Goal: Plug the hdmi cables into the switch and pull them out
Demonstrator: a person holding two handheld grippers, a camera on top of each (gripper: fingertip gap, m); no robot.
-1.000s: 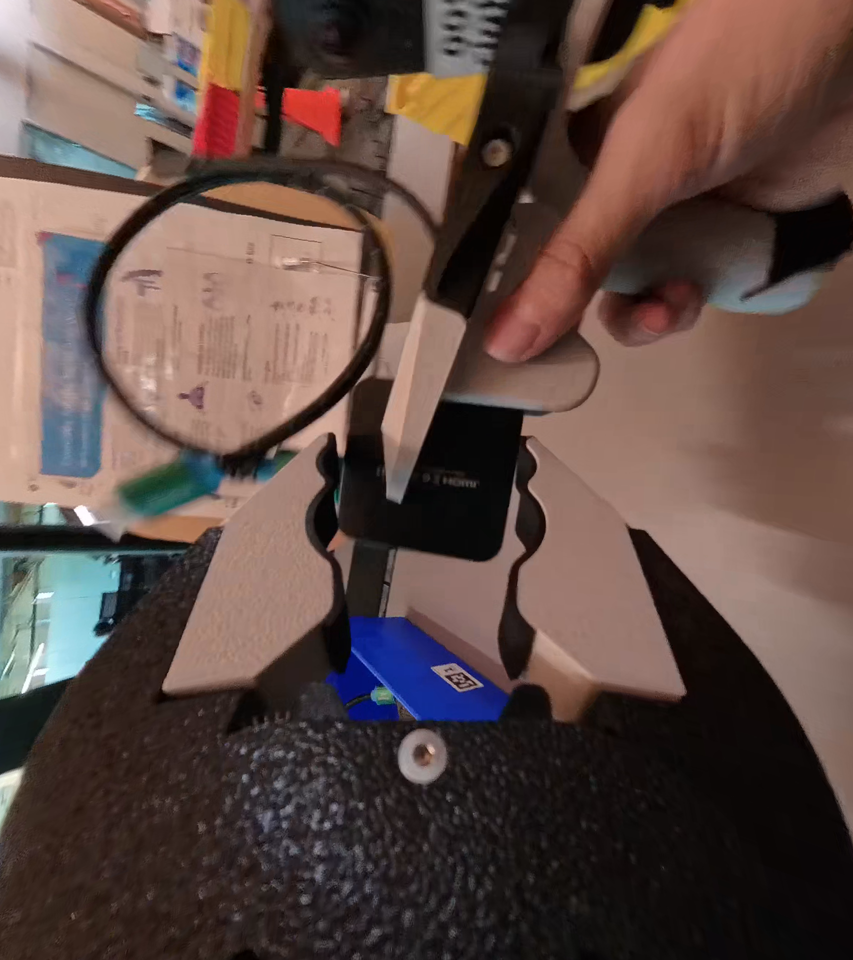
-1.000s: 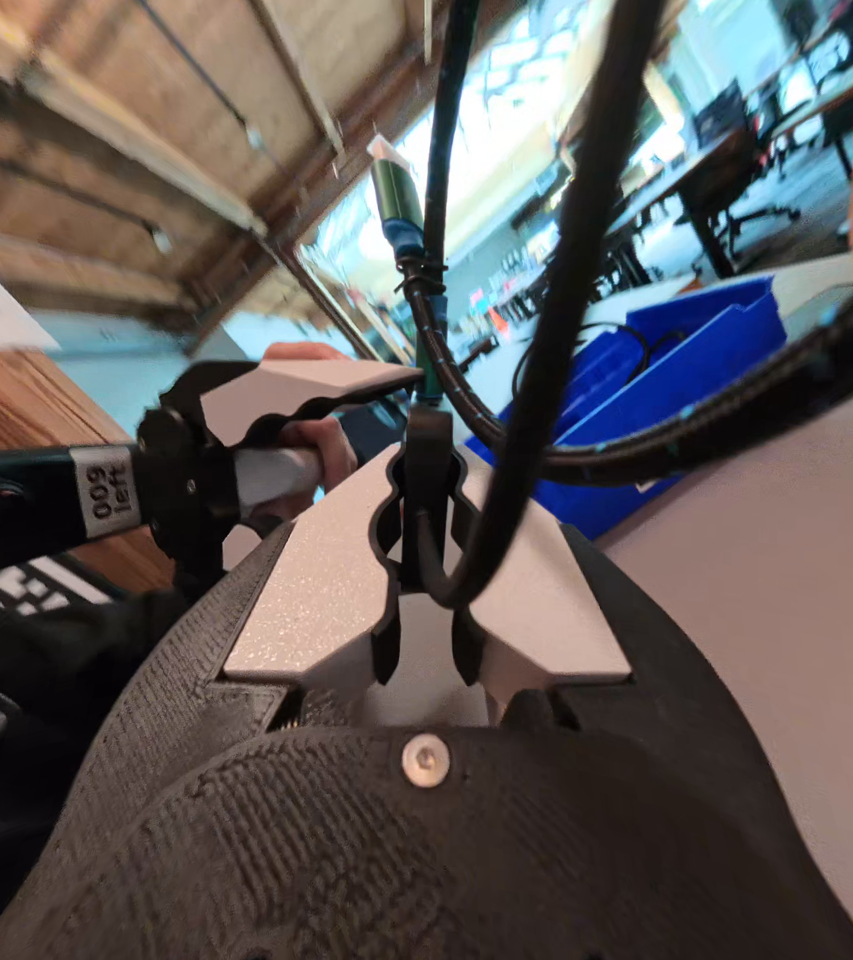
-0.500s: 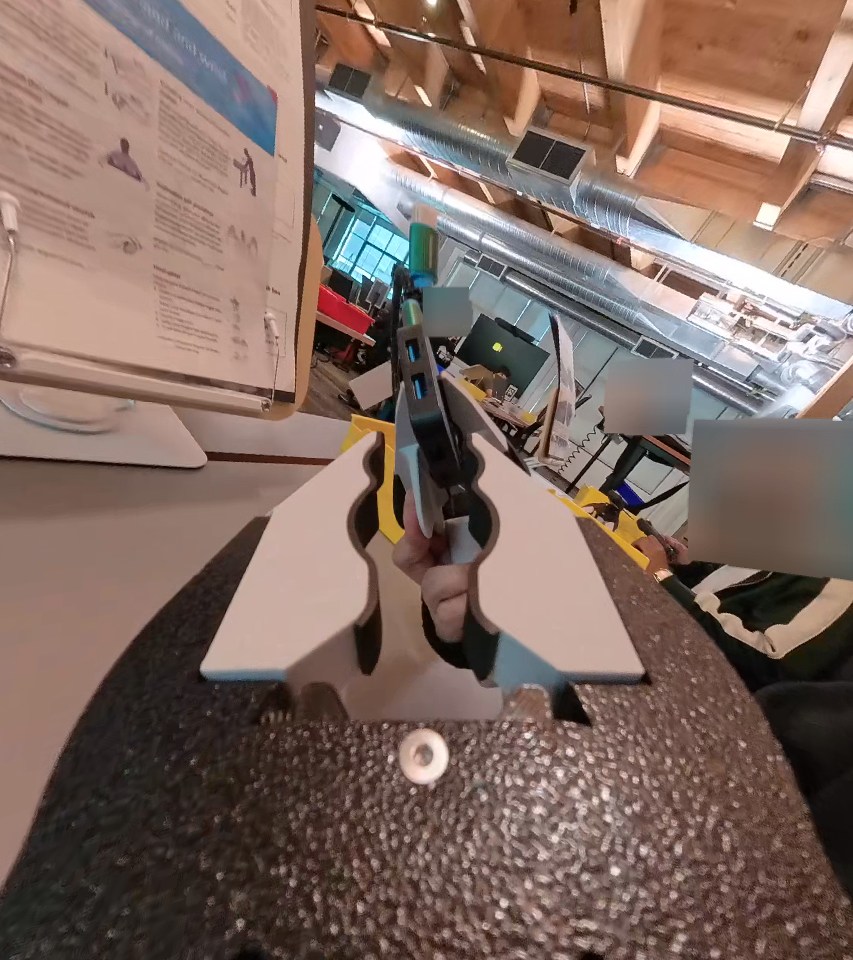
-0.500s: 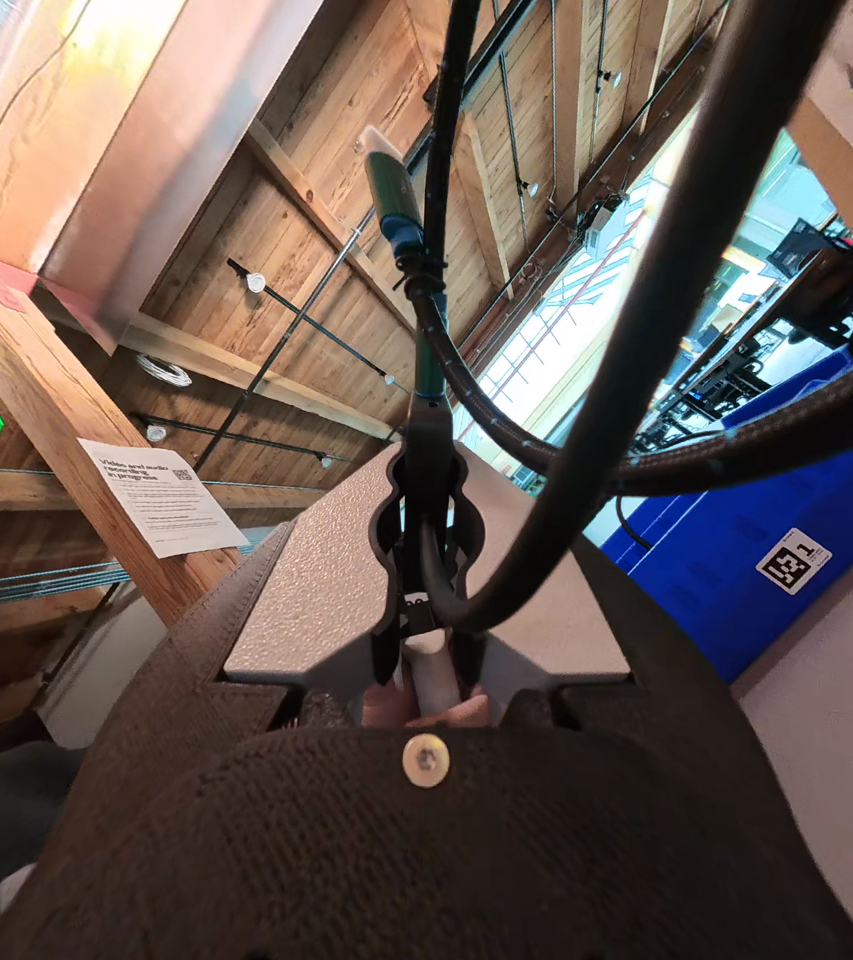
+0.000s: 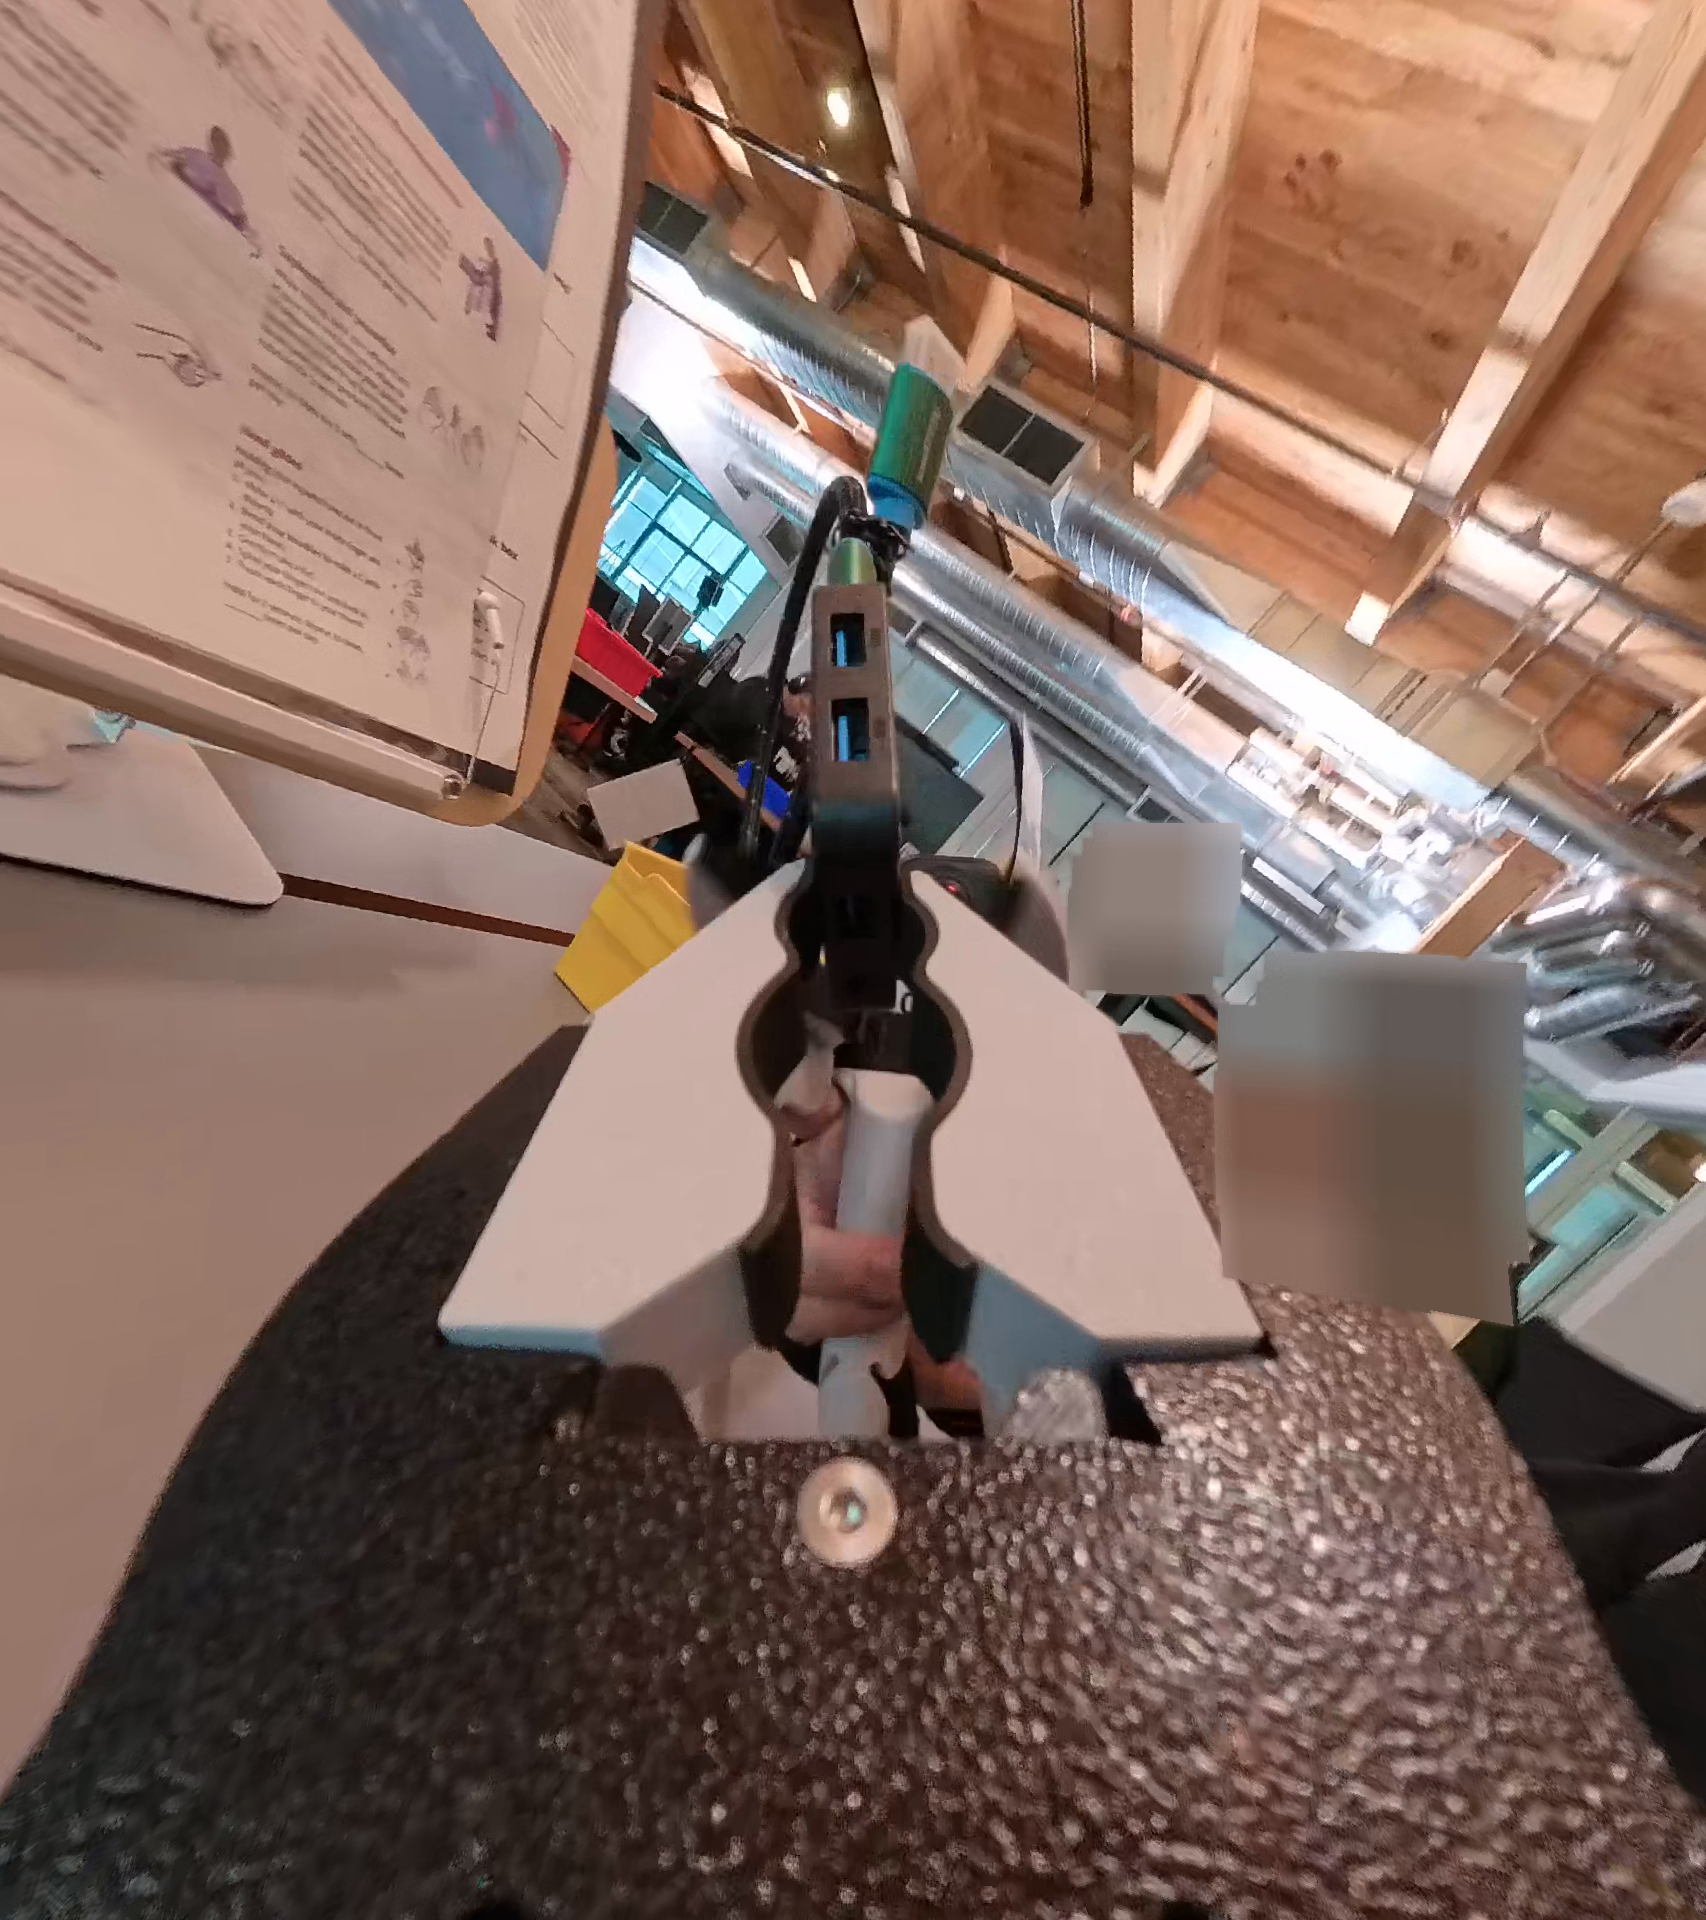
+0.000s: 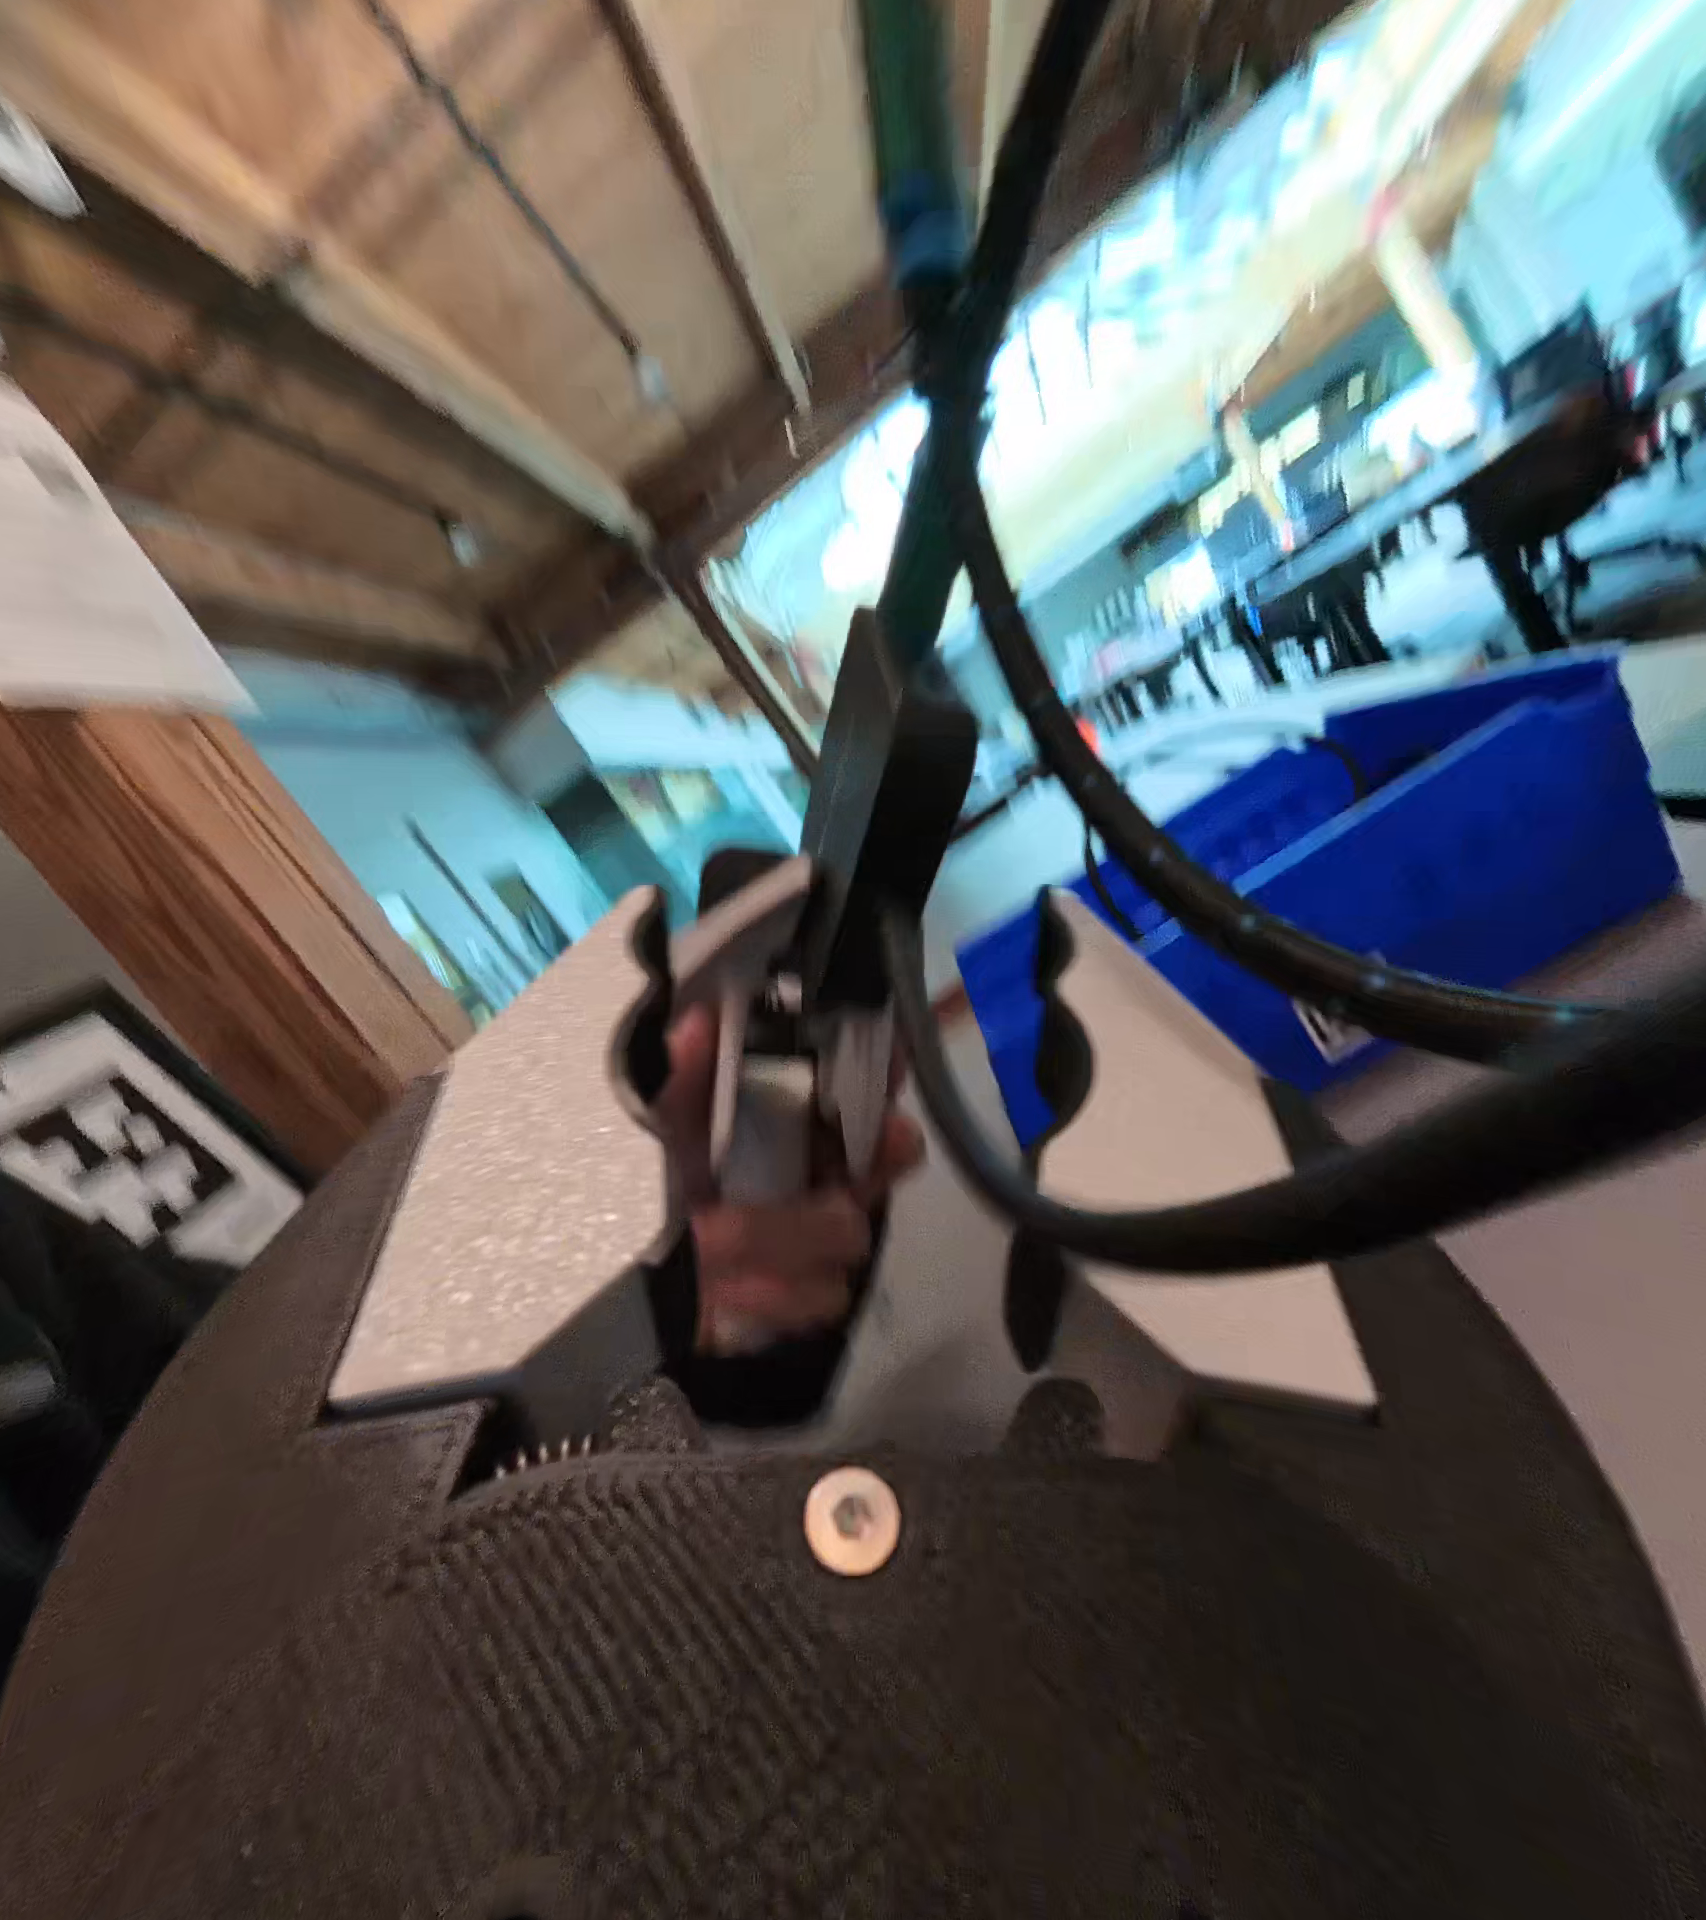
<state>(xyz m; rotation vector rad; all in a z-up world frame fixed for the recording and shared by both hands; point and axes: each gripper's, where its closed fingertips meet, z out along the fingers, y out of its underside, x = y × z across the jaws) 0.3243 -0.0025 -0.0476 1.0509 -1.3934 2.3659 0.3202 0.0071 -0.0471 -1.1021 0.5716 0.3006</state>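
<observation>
Now my right claw (image 6: 849,935) has opened and let go of the switch (image 6: 880,810); my left claw (image 5: 854,904) alone clamps it, held above the surface (image 5: 153,1143), one cable (image 6: 1088,831) plugged in. I judge the handover complete.
</observation>
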